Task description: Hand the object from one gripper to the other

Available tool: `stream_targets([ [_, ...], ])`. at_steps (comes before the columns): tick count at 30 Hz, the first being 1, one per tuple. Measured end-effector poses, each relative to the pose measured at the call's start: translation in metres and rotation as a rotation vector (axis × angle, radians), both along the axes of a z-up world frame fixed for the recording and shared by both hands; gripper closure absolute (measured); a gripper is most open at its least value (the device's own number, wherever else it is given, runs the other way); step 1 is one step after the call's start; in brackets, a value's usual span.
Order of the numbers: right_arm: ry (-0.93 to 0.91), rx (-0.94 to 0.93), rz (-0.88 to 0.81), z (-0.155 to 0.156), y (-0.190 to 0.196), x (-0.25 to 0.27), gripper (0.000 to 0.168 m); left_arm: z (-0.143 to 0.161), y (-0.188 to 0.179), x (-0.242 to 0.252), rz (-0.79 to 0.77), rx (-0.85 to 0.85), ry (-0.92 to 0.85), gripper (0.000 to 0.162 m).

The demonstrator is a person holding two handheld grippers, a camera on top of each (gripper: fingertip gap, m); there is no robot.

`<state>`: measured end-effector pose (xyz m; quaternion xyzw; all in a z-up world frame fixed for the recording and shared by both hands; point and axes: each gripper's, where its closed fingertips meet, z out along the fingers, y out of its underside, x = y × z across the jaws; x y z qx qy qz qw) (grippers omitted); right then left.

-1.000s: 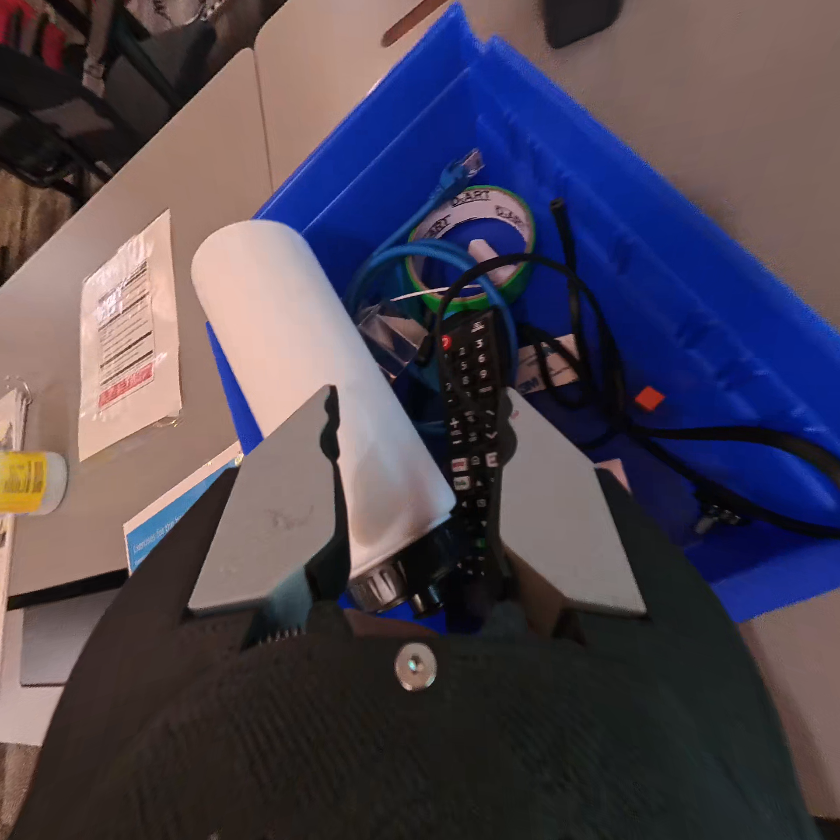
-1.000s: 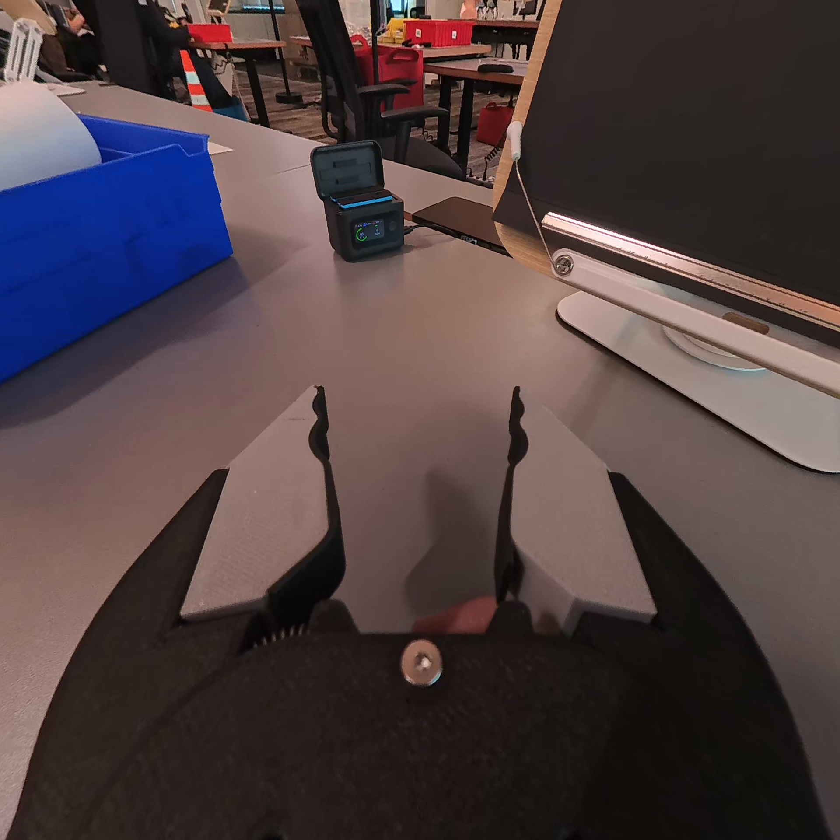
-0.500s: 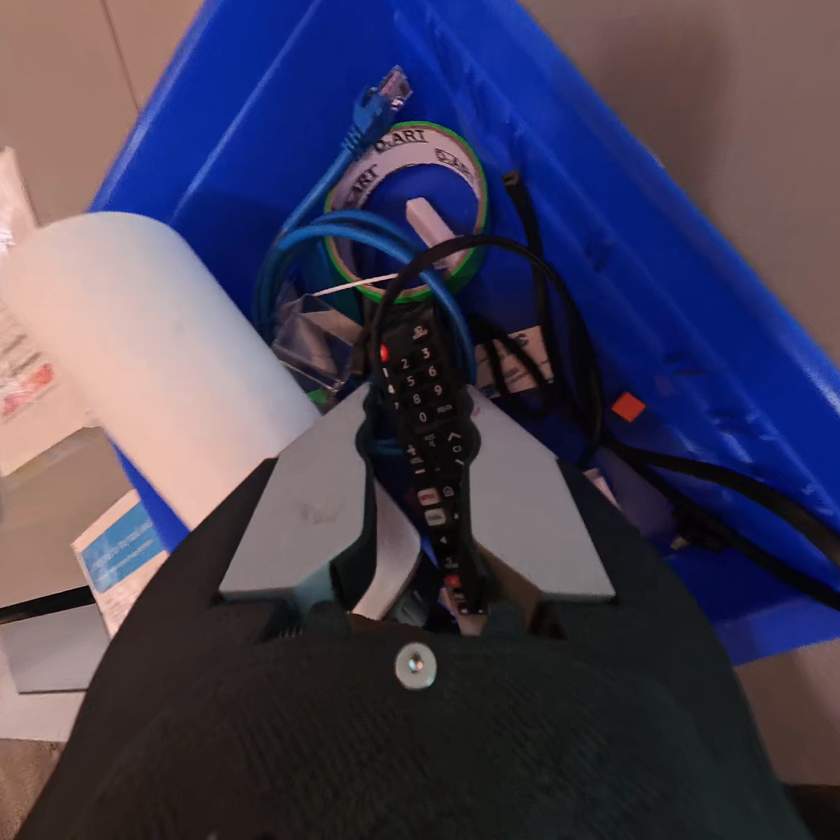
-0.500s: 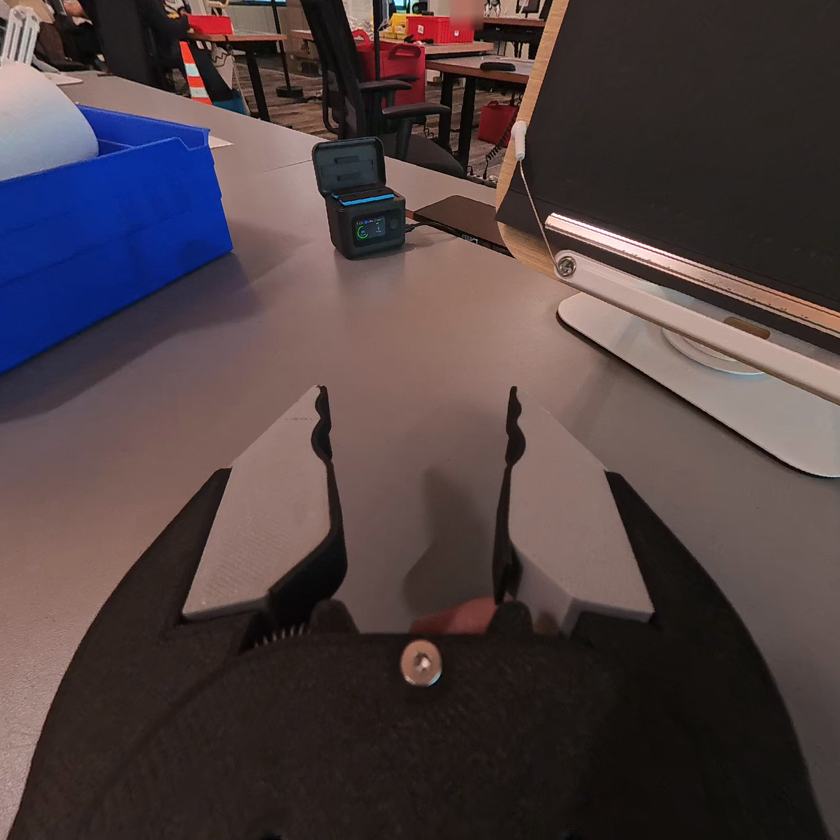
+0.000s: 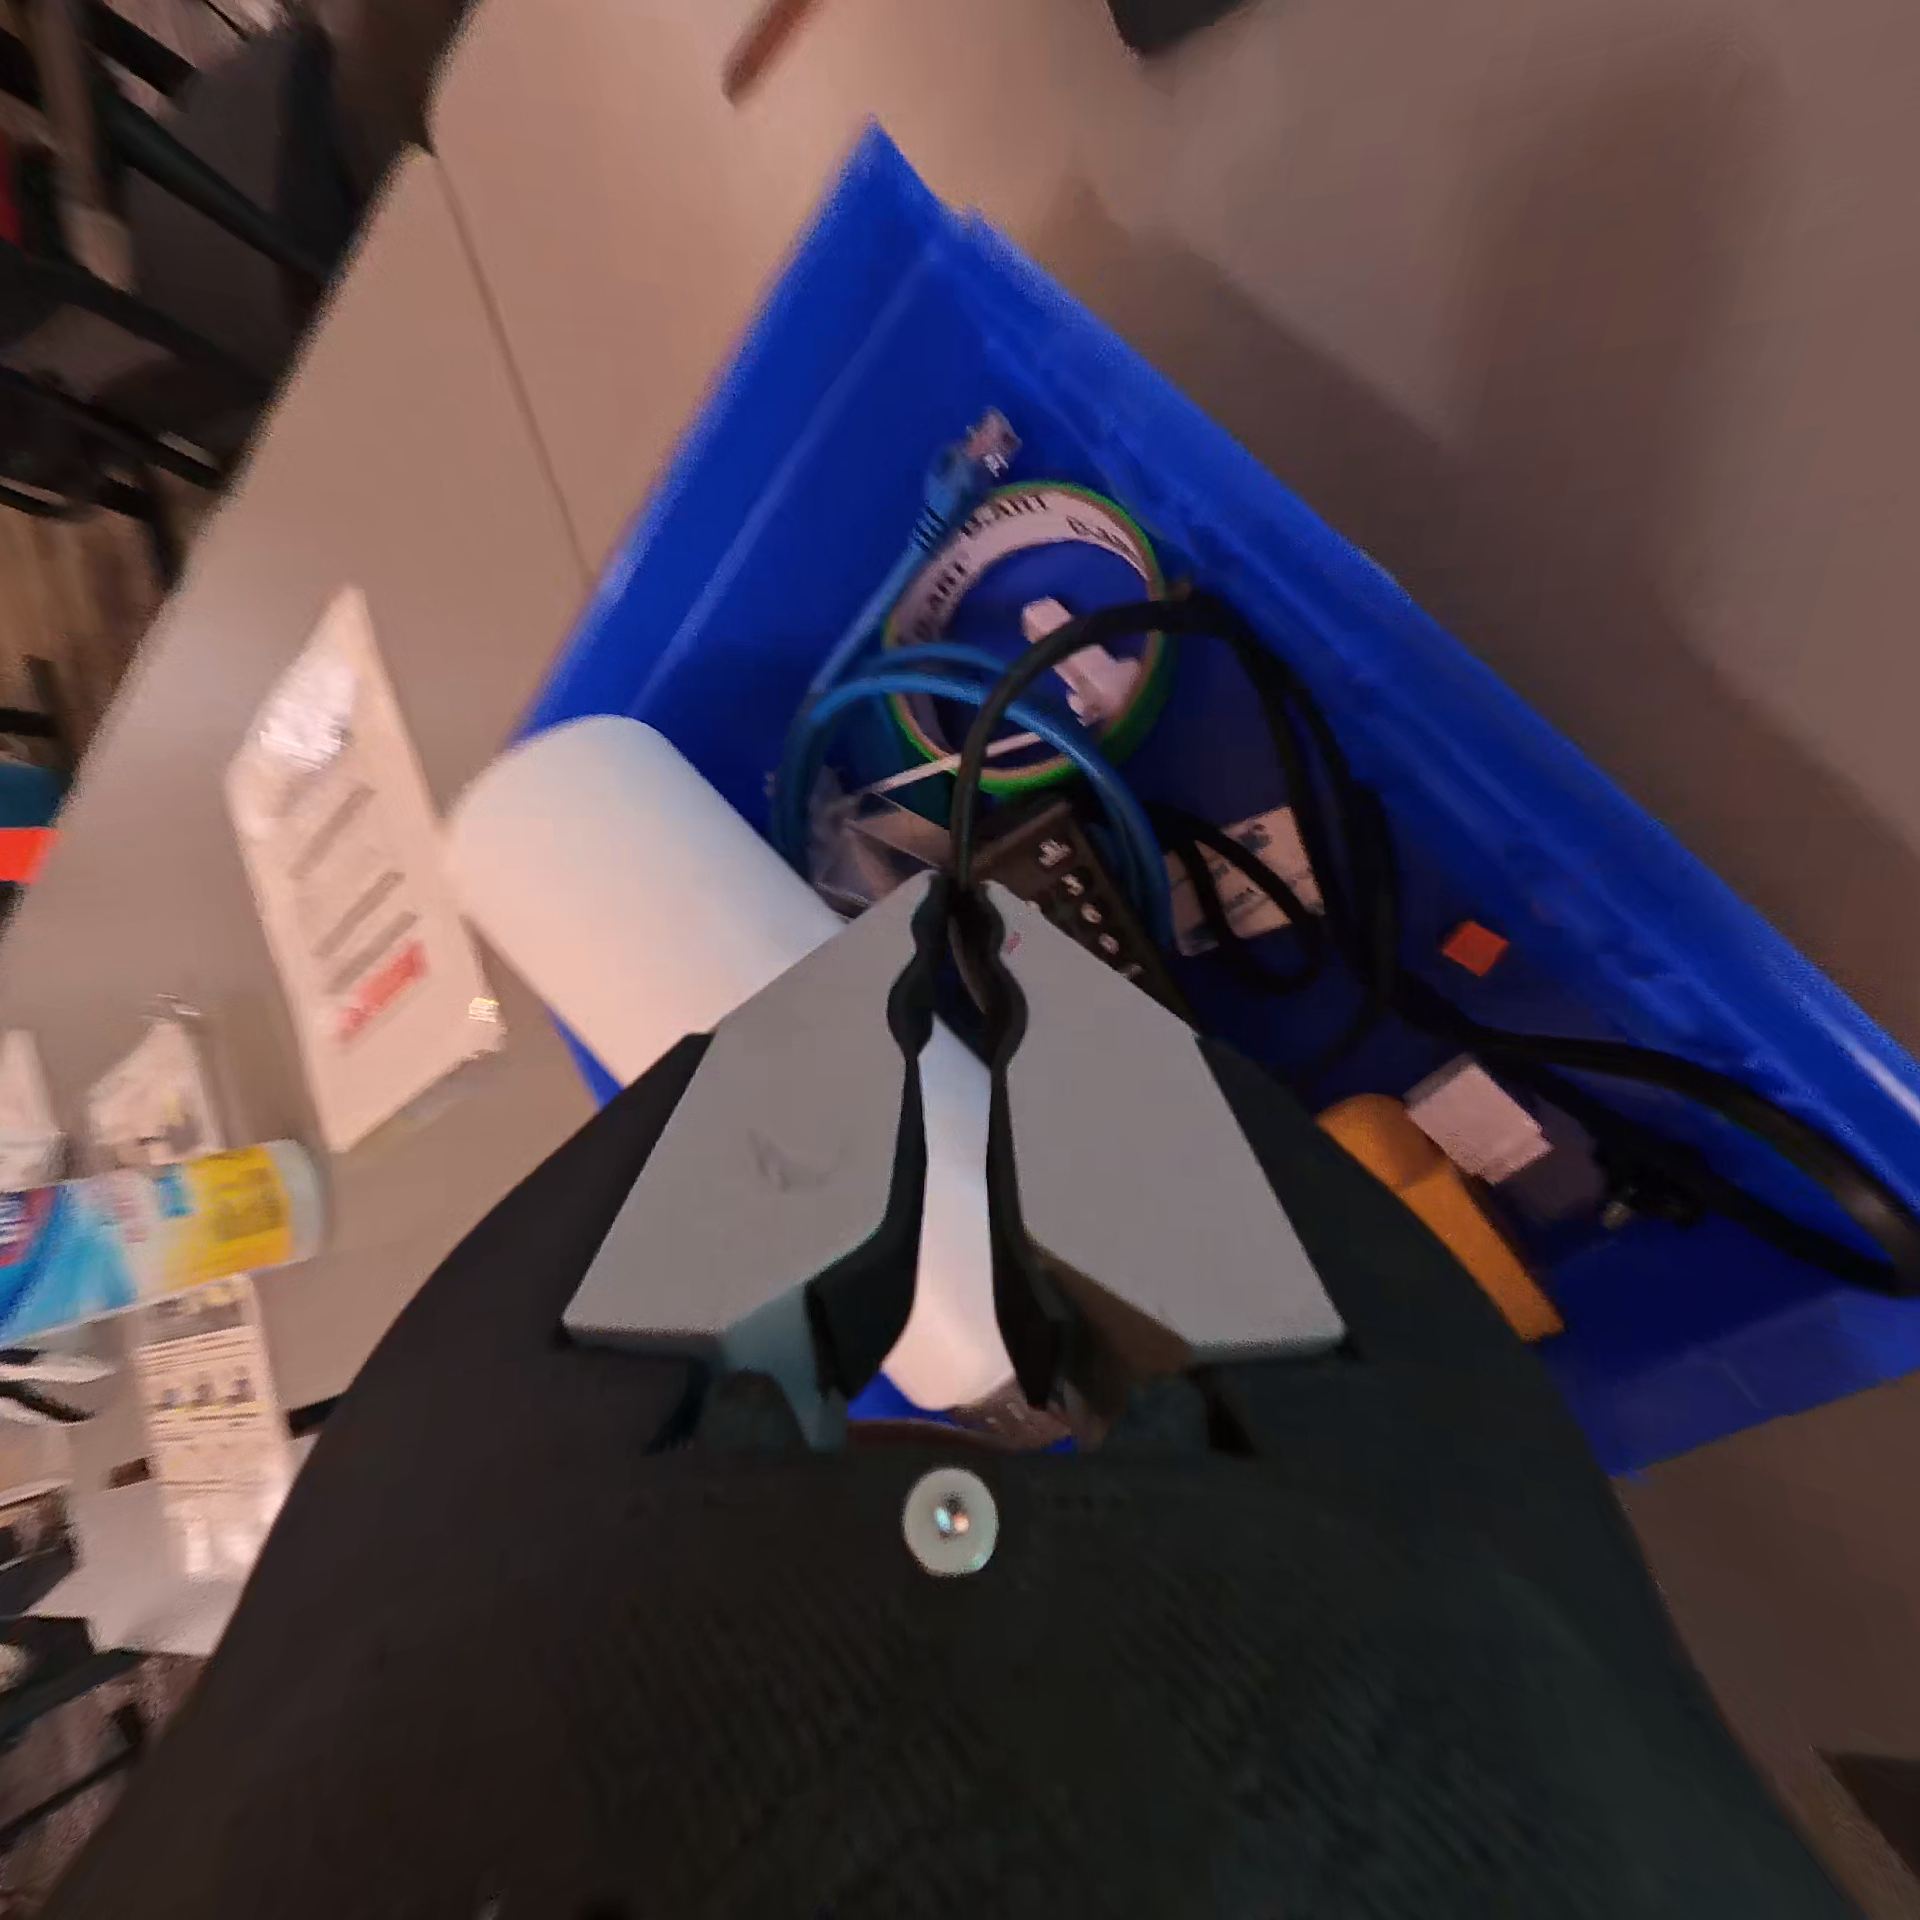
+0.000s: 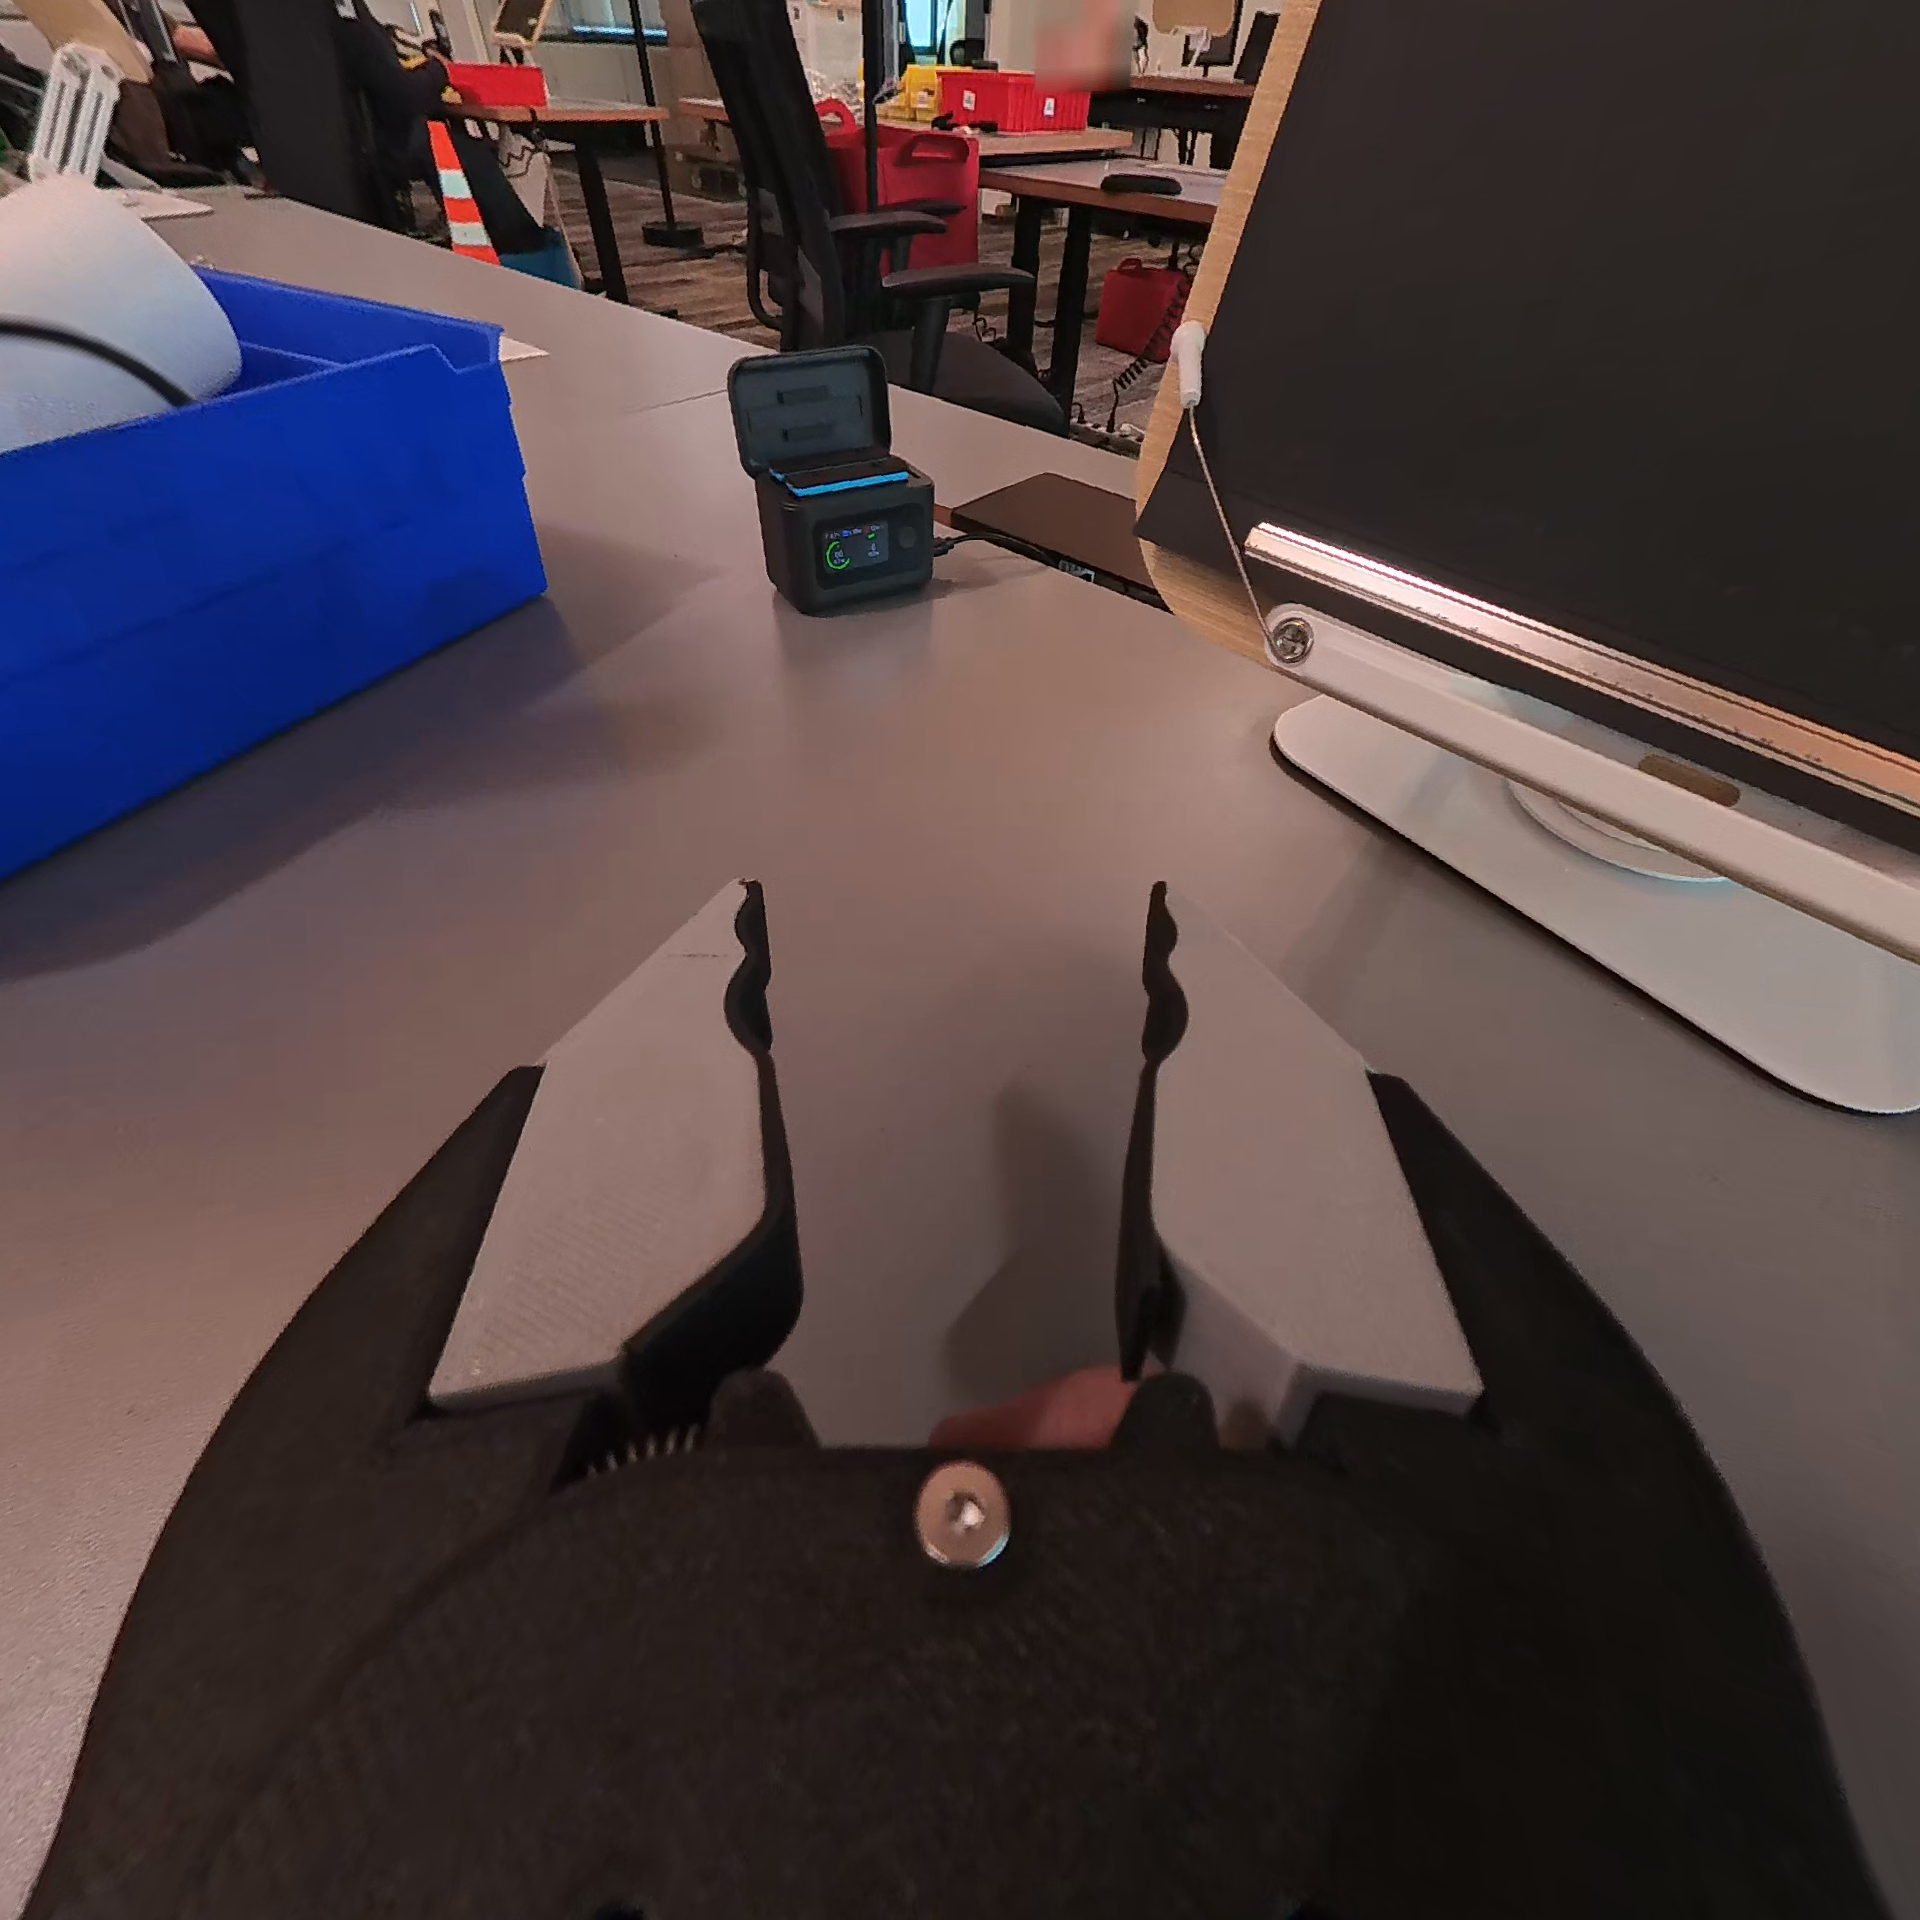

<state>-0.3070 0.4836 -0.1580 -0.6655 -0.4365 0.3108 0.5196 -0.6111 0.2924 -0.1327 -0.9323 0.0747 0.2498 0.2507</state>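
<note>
The black cable is clamped at the very tips of the left gripper, whose two fingers are pressed nearly together on it. From the pinch point the cable rises toward 12 o'clock, arches over a green-edged tape roll, then runs down toward 4 o'clock along the floor of the blue bin. The view is motion-blurred.

Inside the bin:
- A blue network cable is coiled at 11 o'clock from the fingertips.
- A black remote control lies just beside the tips at 2 o'clock.
- A white cylinder leans over the bin edge at 10 o'clock and passes beneath the fingers.
- An orange item sits at 4 o'clock.

The right gripper is spread wide and holds nothing, above a grey table. In its view the bin lies at 10 o'clock, a small black case with its lid raised stands at 12 o'clock, and a monitor on a white base stands at 2 o'clock.
</note>
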Motion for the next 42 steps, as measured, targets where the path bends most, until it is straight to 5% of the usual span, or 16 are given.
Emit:
stream_targets([
  [10, 0.032, -0.032, 0.005, 0.003, 0.001, 0.002, 0.099, 0.158, 0.014, 0.003, -0.054, 0.369, 0.469, 0.160],
  [16, 0.094, -0.062, 0.063, 0.013, -0.008, -0.001, 0.097, 0.237, 0.010, 0.036, -0.094, 0.583, 0.489, 0.160],
  [20, 0.182, -0.090, 0.175, 0.028, -0.026, -0.005, 0.096, 0.259, 0.019, 0.072, -0.167, 0.686, 0.391, 0.160],
  [24, 0.255, -0.107, 0.324, 0.043, -0.053, -0.009, 0.098, 0.279, 0.030, 0.097, -0.217, 0.707, 0.479, 0.160],
  [33, 0.218, -0.115, 0.331, 0.036, -0.055, -0.013, 0.098, 0.359, 0.032, 0.103, -0.196, 0.796, 0.559, 0.161],
  [42, 0.229, -0.133, 0.333, 0.037, -0.055, -0.012, 0.098, 0.400, 0.023, 0.109, -0.186, 0.838, 0.567, 0.161],
])
